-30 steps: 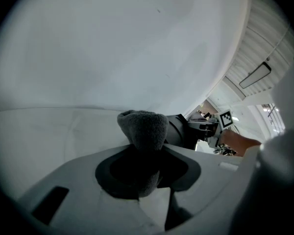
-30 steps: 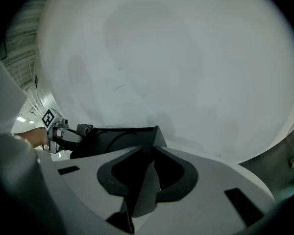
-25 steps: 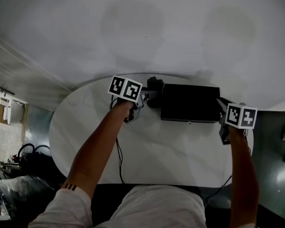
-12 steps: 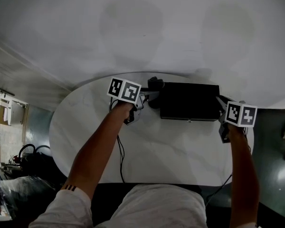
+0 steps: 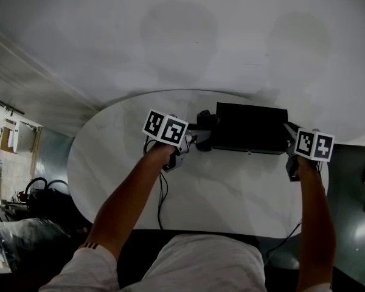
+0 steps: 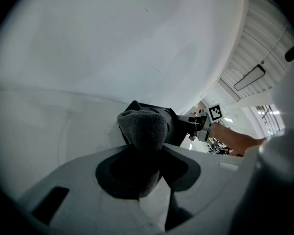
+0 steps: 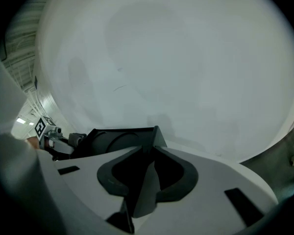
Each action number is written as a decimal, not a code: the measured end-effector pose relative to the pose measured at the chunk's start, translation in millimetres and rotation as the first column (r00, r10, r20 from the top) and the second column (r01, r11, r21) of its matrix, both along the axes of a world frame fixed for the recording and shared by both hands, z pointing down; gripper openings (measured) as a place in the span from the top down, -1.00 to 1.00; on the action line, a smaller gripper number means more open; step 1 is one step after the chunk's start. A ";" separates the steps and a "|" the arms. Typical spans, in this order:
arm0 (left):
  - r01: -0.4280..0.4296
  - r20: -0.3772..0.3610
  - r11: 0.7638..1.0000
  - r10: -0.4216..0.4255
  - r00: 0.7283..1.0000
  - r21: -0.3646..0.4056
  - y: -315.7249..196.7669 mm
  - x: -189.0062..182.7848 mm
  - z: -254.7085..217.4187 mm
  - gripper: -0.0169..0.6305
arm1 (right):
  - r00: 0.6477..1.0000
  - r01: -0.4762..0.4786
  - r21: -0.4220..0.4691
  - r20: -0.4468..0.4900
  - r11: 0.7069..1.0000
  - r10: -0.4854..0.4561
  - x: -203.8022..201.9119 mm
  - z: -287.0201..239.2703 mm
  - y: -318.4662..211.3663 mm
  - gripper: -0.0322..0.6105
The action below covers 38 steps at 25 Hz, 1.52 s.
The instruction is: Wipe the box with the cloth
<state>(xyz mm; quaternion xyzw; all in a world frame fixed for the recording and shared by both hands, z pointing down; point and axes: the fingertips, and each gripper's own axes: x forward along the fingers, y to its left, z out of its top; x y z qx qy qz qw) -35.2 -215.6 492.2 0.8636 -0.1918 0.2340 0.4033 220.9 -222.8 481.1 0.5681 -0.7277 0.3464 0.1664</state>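
Observation:
A black box (image 5: 250,128) lies on the far part of the white round table (image 5: 115,163). My left gripper (image 5: 201,134) is shut on a dark grey cloth (image 5: 207,119), which presses against the box's left end. In the left gripper view the bunched cloth (image 6: 143,129) sticks out of the jaws with the box (image 6: 179,126) right behind it. My right gripper (image 5: 288,134) holds the box's right end. In the right gripper view the box's (image 7: 120,140) corner is pinched between the jaws of the right gripper (image 7: 153,140).
A black cable (image 5: 161,193) runs from the left gripper across the table to its near edge. Left of the table, on the floor, are a plastic bag (image 5: 18,242) and coiled cables (image 5: 39,190). A plain white wall stands behind the table.
My left gripper with the cloth has slid toward me along the box's left end. The right gripper has stayed on the box's right end.

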 end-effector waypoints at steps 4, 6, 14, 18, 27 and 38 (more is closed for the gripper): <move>-0.006 -0.009 1.000 0.006 1.000 -0.008 14.6 -3.2 -0.6 0.58 | 1.000 -0.002 0.002 -0.004 1.000 0.002 -0.8 -0.5 -1.0 0.67; -0.009 -0.014 1.000 0.009 1.000 -0.011 20.4 -4.0 -0.5 0.58 | 1.000 -0.002 0.003 -0.005 1.000 0.003 -0.5 -0.5 -1.6 0.67; -0.003 -0.032 1.000 0.003 0.999 -0.002 21.8 -10.3 -9.0 0.58 | 1.000 -0.001 0.006 0.002 1.000 0.001 0.9 1.5 -2.5 0.66; 0.019 -0.030 1.000 -0.019 0.999 0.014 11.2 -13.7 -12.3 0.58 | 1.000 -0.001 0.012 0.009 1.000 0.001 1.6 1.5 -1.8 0.66; 0.064 0.016 0.997 -0.065 0.998 0.051 -32.0 -10.3 -6.5 0.58 | 1.000 -0.003 0.011 0.012 1.000 0.002 0.0 0.8 -1.1 0.66; 0.065 0.041 0.996 -0.067 0.997 0.065 -73.2 -2.1 5.3 0.59 | 1.000 -0.002 0.008 0.012 1.000 0.002 -0.3 0.7 -0.3 0.66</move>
